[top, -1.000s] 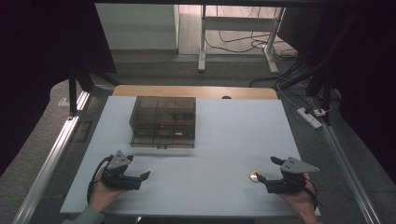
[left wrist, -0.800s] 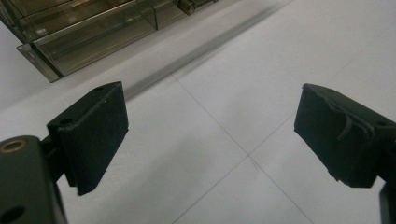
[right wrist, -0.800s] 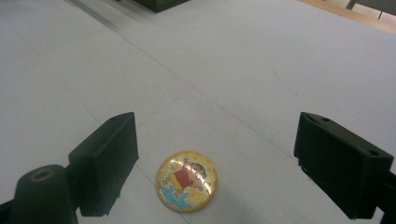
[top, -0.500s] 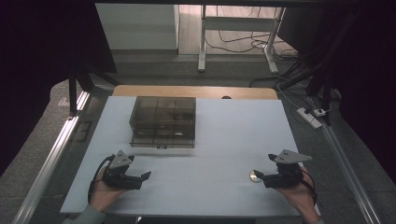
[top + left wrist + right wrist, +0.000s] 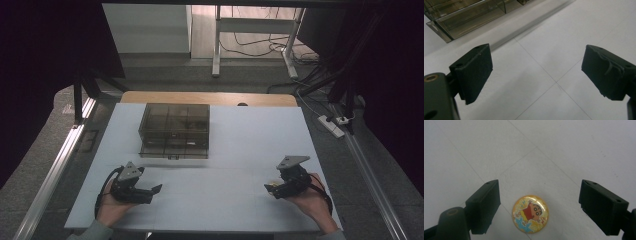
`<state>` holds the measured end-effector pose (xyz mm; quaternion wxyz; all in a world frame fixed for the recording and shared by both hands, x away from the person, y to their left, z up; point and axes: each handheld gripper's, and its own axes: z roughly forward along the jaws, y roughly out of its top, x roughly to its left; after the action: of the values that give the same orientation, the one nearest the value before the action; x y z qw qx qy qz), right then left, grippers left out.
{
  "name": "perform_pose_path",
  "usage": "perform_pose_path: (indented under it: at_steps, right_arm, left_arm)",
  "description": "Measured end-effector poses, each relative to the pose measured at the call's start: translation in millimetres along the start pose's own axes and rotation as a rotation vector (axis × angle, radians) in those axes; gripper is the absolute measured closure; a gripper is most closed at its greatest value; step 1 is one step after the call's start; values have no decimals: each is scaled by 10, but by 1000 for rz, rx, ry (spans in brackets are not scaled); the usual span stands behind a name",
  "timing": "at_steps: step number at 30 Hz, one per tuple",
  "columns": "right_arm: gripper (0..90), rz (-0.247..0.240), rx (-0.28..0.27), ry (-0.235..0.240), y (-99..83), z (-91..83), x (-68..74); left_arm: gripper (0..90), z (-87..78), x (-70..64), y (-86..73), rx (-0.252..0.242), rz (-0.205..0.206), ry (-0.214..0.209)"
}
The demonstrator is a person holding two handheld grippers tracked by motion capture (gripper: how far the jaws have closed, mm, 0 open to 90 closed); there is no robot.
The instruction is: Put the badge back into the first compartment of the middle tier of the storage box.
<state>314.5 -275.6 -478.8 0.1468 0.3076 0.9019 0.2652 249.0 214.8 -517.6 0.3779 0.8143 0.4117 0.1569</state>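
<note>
A round yellow badge [image 5: 530, 213] with a cartoon figure lies flat on the white table, between the jaws of my right gripper [image 5: 537, 207], which stands open around it without touching. From above, the right gripper [image 5: 272, 189] sits at the table's front right, over the badge. My left gripper [image 5: 156, 191] rests at the front left, open, with nothing between its fingers [image 5: 475, 72]. A smoky transparent compartment box [image 5: 174, 130] stands at the middle back of the table, and its corner [image 5: 461, 17] shows beyond the left gripper's jaws.
The white table [image 5: 240, 140] has a wooden strip along its far edge. Metal rails run down both sides. A power strip [image 5: 332, 126] and cables lie on the floor to the right.
My right gripper has moved left and forward over the badge, so the badge now lies between its open jaws. The left gripper has stayed in place.
</note>
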Motion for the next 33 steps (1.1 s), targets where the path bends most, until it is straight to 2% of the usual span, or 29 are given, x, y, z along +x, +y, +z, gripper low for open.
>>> perform_pose_path:
  at_steps: [7, 11, 21, 24, 33]
  right_arm:
    - [198, -11, 101, 21, 22, 126, -25]
    - [206, -6, 126, 27, -8, 132, -40]
    - [275, -27, 179, 58, -62, 201, -12]
    - [311, -16, 184, 75, -85, 203, -10]
    - [389, -21, 200, 71, -60, 208, 6]
  left_arm:
    - [101, -42, 15, -15, -14, -17, -1]
    - [101, -43, 10, -19, -10, -14, 1]
    - [100, -40, 15, -33, -9, -18, 2]
    - [101, -33, 14, -38, -2, -16, 3]
    - [101, -13, 2, -41, 4, -11, 0]
